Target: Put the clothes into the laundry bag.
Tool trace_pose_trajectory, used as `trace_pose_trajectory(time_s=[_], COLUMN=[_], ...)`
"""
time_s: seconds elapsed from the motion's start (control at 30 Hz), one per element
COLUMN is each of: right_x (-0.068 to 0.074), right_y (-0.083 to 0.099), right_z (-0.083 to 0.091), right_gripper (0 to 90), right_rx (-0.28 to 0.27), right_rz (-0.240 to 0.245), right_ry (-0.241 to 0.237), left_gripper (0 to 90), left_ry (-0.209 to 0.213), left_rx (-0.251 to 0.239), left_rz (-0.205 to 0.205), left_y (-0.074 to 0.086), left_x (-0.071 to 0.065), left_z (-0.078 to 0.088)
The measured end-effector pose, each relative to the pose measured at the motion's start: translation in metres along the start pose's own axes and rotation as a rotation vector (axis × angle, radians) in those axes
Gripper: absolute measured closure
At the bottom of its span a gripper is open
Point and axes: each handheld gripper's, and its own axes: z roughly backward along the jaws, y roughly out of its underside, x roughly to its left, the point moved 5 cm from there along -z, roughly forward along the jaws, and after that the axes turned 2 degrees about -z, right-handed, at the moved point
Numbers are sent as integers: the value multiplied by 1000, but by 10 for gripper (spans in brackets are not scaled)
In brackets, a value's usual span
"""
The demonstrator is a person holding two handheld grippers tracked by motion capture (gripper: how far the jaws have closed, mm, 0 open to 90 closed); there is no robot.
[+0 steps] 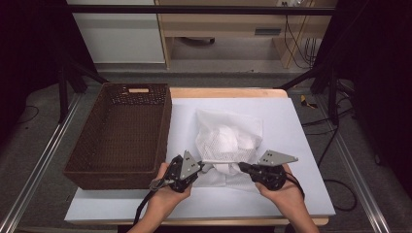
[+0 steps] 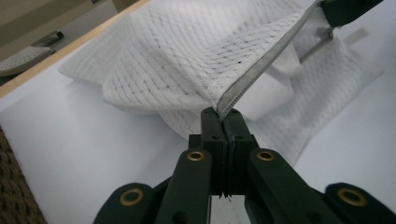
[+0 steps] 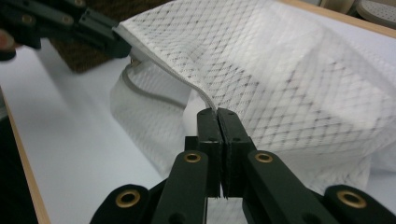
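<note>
Near the front edge of the bench (image 1: 301,145), on its white sheet, lies a white mesh laundry bag (image 1: 228,138) with something white and bulky inside; the bag sits about midway between the left and right edges, and its open hem (image 2: 261,70) faces the person; the left claw (image 1: 200,166) has its two black jaws pressed together on the left end of this hem, which the left gripper view shows clearly, with the grey-edged seam coming out between the jaw tips; the right claw (image 1: 241,166) is also pinched shut on the same hem, further to the right; the hem runs nearly straight between the two claws and is lifted a little above the sheet; the left hand (image 1: 167,187) and the right hand (image 1: 284,187) come in from the front edge, each around its tool; a dark brown wicker basket (image 1: 165,121) stands at the left side of the bench, just beside the bag but apart from it; its long side runs from the front toward the back edge; the far strip of the bench shows bare wood (image 1: 228,92).
</note>
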Motion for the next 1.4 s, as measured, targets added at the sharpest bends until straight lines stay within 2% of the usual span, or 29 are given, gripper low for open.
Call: trace_pose_trajectory(time_s=[0.1, 0.27, 0.5, 0.57, 0.7, 0.83, 0.97, 1.13, 1.23, 1.3, 1.4], right_x=[9, 19, 31, 32, 31, 29, 26, 23, 22, 22, 21], right_y=[9, 19, 30, 33, 39, 43, 45, 45, 45, 45, 45], right_z=[-3, -10, -19, -21, -26, -34, -40, -44, -42, -39, -37], right_gripper=[890, 889, 889, 889, 891, 892, 892, 873, 858, 837, 815], right_rx=[29, 74, 144, 158, 185, 229, 250, 263, 248, 230, 214], right_rz=[58, 124, 219, 224, 245, 266, 286, 292, 268, 245, 225], right_ry=[10, 14, 19, 15, 15, 33, 53, 86, 74, 60, 48], left_gripper=[891, 891, 891, 891, 890, 890, 890, 887, 879, 865, 841], left_ry=[0, 1, -7, -9, -4, 13, 29, 38, 48, 58, 57], left_rx=[30, 52, 81, 97, 100, 110, 122, 117, 106, 96, 84], left_rz=[-23, -13, -43, -76, -78, -83, -85, -48, -26, 4, 17], left_y=[14, 32, 42, 45, 47, 48, 52, 55, 55, 56, 55], left_x=[-5, -6, -8, -9, -11, -12, -11, -11, -11, -9, -8], left_z=[-4, -9, -10, -8, -7, -8, -8, -9, -8, -7, -4])
